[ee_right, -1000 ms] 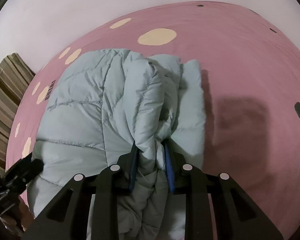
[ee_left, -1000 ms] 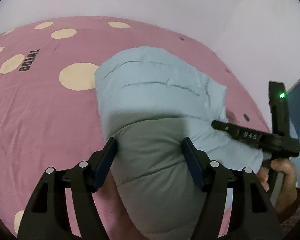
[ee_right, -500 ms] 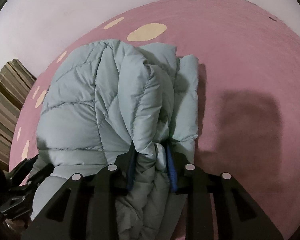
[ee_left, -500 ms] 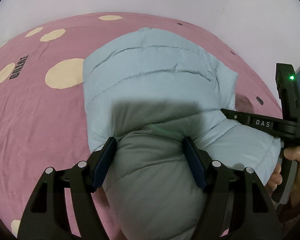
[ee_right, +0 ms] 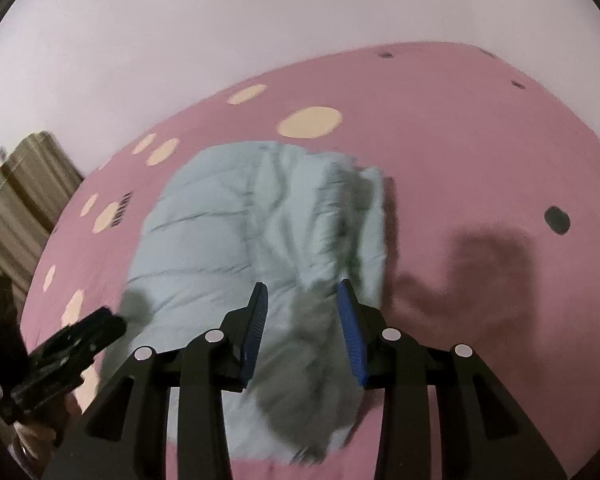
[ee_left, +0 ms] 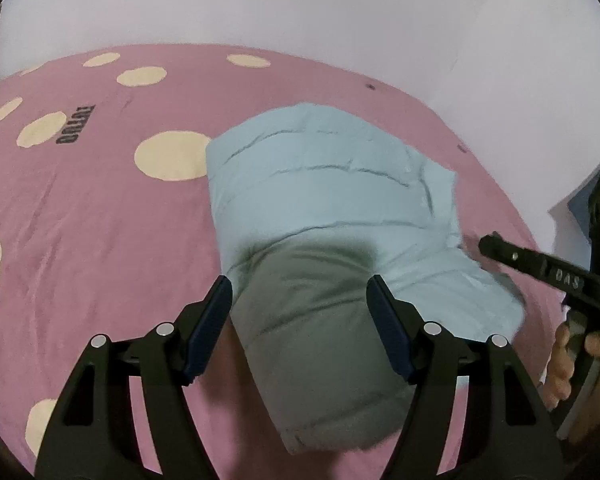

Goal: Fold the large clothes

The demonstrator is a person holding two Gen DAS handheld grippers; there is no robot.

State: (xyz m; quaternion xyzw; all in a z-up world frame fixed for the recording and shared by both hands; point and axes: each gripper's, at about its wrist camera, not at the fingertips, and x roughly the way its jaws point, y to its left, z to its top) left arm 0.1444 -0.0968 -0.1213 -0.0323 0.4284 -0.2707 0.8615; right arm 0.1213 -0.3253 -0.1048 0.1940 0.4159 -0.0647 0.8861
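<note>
Puffer jacket (ee_left: 332, 200), folded into a bundle on the pink bed (ee_left: 100, 240), looks light, springy and slippery; take thick folded edges. Left gripper (ee_left: 300, 320) straddles its near end, whether pressing I cannot tell. Right gripper (ee_right: 304, 320) has just been opening, the fold between its pads released.

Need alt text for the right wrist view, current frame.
The right gripper has just been opening, its blue pads apart around a bunched fold of a pale blue puffer jacket lying on a pink spotted bedsheet. The left gripper shows at the left edge.
</note>
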